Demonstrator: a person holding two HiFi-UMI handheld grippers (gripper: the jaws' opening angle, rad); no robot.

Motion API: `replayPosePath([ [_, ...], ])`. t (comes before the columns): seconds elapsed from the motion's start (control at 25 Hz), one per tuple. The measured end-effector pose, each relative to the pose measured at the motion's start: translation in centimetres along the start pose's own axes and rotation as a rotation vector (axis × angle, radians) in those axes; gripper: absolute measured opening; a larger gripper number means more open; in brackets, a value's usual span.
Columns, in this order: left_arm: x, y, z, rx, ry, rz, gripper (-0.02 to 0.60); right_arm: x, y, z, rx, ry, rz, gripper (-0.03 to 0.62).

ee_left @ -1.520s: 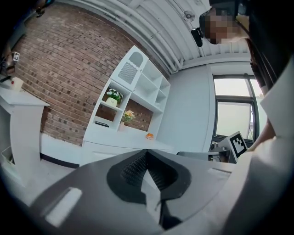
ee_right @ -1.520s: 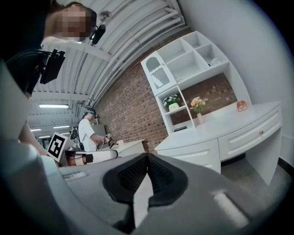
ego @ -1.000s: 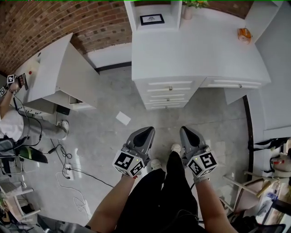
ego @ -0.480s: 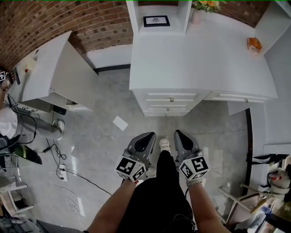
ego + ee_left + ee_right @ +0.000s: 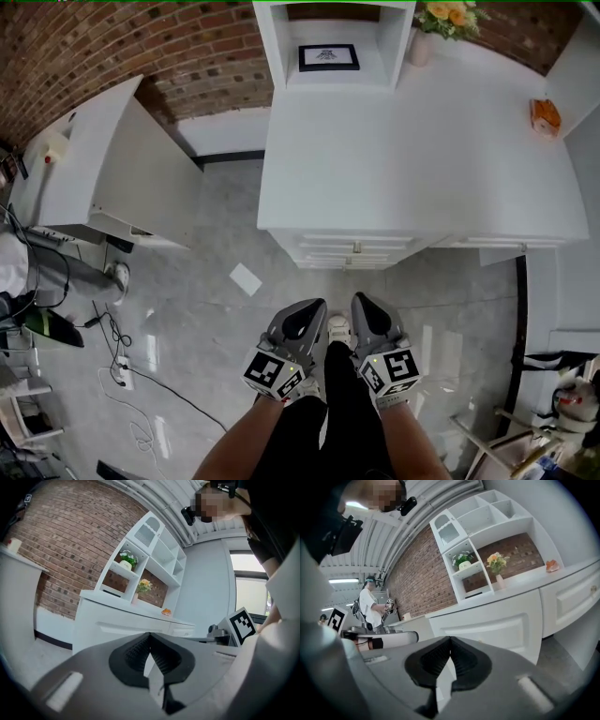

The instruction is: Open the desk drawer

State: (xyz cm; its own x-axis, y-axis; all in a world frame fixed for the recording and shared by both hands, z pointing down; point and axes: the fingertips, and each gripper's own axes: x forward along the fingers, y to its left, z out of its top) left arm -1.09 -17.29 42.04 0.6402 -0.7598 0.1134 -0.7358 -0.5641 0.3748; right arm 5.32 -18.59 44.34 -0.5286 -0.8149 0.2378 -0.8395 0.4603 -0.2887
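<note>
Brick wall, framed picture, yellow flowers, small orange object, paper scrap on floor, loose cables

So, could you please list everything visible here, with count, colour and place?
desk: one, white, ahead, against the brick wall
drawers: several, white, shut, in the desk's front
framed picture: one, black frame, in the shelf unit on the desk
flowers: one bunch, yellow and orange, back of the desk top
small orange thing: one, desk's right end
second desk: one, white, at left
paper sheet: one, white, on the floor
cables: several, dark, floor at left
other person: one, white shirt, far off in the right gripper view
legs: black trousers, bottom centre
left gripper: grey, fingers shut, empty
right gripper: grey, fingers shut, empty
</note>
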Motion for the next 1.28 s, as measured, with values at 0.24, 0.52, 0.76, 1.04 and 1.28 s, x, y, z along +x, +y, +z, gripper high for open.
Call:
replayPosePath([
  [0.24, 3.8, 2.7, -2.0, -0.016, -0.026, 0.031, 0.002, 3.0, -3.3, -0.4, -0.026, -0.022, -0.05, 0.002],
  [0.52, 6.7, 4.0, -3.4, -0.015, -0.073, 0.031, 0.002, 5.4, -5.4, -2.1, -0.038, -0.049, -0.111, 0.022],
  [0.76, 9.0, 5.2, -5.0, 0.0, -0.09, 0.003, 0.002, 7.5, -7.2, -3.7, -0.051, -0.051, -0.173, 0.057],
  [1.04, 10.8, 6.7, -5.9, 0.01, -0.1, -0.002, 0.002, 9.6, -8.1, -4.0, -0.025, -0.083, -0.19, 0.083],
  [1.28, 11.9, 7.1, -6.3, 0.02, -0.107, -0.009, 0.002, 10.5, -8.3, -3.5, -0.011, -0.124, -0.222, 0.091],
])
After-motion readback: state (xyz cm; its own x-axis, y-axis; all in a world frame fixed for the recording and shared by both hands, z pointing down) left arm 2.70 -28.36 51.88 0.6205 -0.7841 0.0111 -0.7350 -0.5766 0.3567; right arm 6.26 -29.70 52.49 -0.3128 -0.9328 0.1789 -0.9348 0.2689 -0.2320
